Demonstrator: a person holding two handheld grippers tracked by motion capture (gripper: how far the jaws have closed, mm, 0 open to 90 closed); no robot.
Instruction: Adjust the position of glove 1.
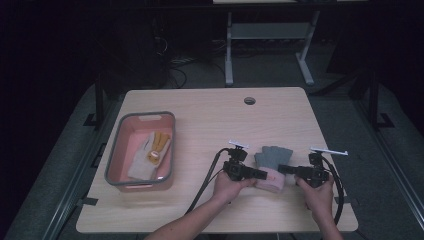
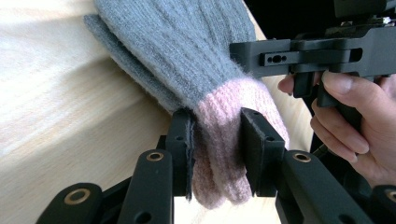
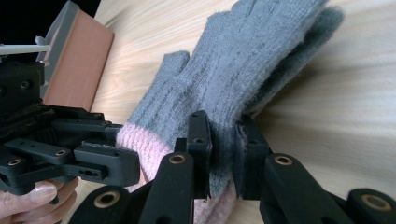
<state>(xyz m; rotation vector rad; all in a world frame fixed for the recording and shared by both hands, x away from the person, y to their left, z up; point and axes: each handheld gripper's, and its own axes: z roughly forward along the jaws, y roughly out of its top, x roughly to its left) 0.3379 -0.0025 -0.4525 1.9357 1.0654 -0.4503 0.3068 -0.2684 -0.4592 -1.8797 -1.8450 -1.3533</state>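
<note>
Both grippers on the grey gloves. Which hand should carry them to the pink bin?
Left, probably. The left gripper clamps the pink cuffs of the gloves and is nearer the bin; the right gripper would cross over.

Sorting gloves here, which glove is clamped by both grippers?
The grey glove with pink cuff on the bare table; the pale and yellow gloves lie untouched in the pink bin.

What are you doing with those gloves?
A person holds a gripper in each hand at a wooden table. The left gripper pinches the pink cuff of the grey gloves, and the right gripper pinches their grey part. Another glove lies in the pink bin at the left.
</note>
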